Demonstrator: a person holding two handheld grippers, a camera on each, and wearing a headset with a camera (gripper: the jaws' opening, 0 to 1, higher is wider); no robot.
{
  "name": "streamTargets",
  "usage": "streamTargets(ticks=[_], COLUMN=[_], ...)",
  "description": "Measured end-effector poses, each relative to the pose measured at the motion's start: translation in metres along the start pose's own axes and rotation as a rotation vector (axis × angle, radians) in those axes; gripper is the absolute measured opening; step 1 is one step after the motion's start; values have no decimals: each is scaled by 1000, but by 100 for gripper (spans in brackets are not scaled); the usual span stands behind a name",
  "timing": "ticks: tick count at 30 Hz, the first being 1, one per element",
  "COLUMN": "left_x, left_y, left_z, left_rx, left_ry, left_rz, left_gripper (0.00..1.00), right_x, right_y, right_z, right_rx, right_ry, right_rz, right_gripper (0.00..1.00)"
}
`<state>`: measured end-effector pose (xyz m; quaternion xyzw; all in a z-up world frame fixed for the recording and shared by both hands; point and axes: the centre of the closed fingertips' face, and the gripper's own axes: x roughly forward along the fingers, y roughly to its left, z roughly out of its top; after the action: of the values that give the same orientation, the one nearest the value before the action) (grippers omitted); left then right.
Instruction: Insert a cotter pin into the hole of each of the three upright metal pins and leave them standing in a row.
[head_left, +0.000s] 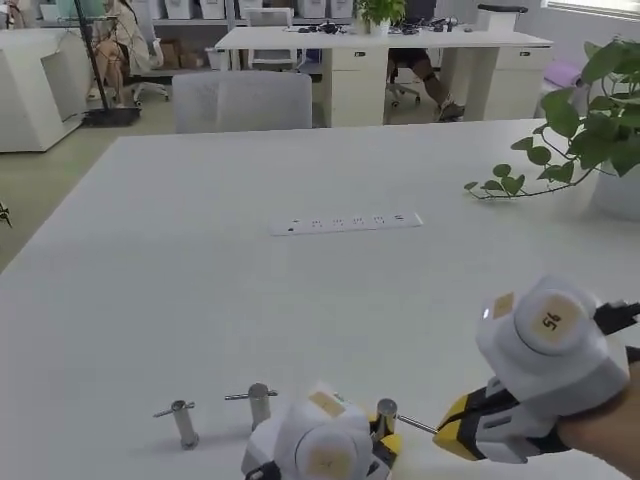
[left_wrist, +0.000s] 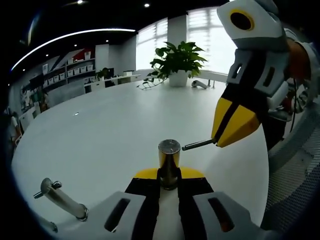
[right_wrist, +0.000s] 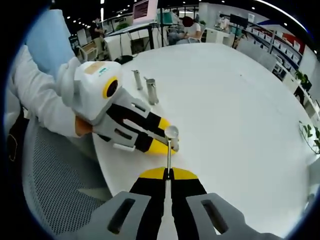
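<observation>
White workbench (head_left: 300, 300) in an open office is carrying the whole job. The left gripper (left_wrist: 169, 176) is clamping its jaws closed around the shank of the third metal pin (left_wrist: 169, 155) and is holding it upright near the front edge of the table. The right gripper (right_wrist: 168, 173) is pinching a cotter pin (right_wrist: 168, 155) between closed jaws and is pointing it sideways at this pin, just under the head. The tip is touching or almost touching the shank, and it is not possible to tell if it is entering the hole.

Beside them, the middle pin (head_left: 260, 403) and the far-left pin (head_left: 184, 420) are standing free, each with a cotter pin crossing its top. Farther out, a power strip (head_left: 345, 222) and a potted plant (head_left: 590, 130) are sitting well apart from the work.

The likely risk is misalignment. If the hole is not facing the wire exactly, a push could make the tip slide off the round shank, bending the thin wire or twisting the pin in the jaws. A tilted pin could then be falling at release, towards the middle pin nearby.
</observation>
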<state>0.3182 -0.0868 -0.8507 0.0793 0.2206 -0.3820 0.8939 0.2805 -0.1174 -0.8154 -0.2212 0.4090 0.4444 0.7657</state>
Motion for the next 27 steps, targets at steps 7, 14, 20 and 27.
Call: streamTargets(ticks=[7, 14, 20, 27], left_x=[0, 1, 2, 2], left_y=[0, 1, 1, 1], left_z=[0, 2, 2, 2], left_rx=[0, 1, 2, 2], left_ry=[-2, -2, -2, -3], left_rz=[0, -1, -1, 0], left_gripper=[11, 11, 11, 11], right_x=[1, 2, 3, 4], right_y=[0, -1, -2, -2], right_z=[1, 2, 3, 3], right_rx=[2, 7, 17, 37], right_ry=[6, 11, 13, 25], right_rz=[1, 3, 5, 7], right_gripper=[3, 3, 4, 4])
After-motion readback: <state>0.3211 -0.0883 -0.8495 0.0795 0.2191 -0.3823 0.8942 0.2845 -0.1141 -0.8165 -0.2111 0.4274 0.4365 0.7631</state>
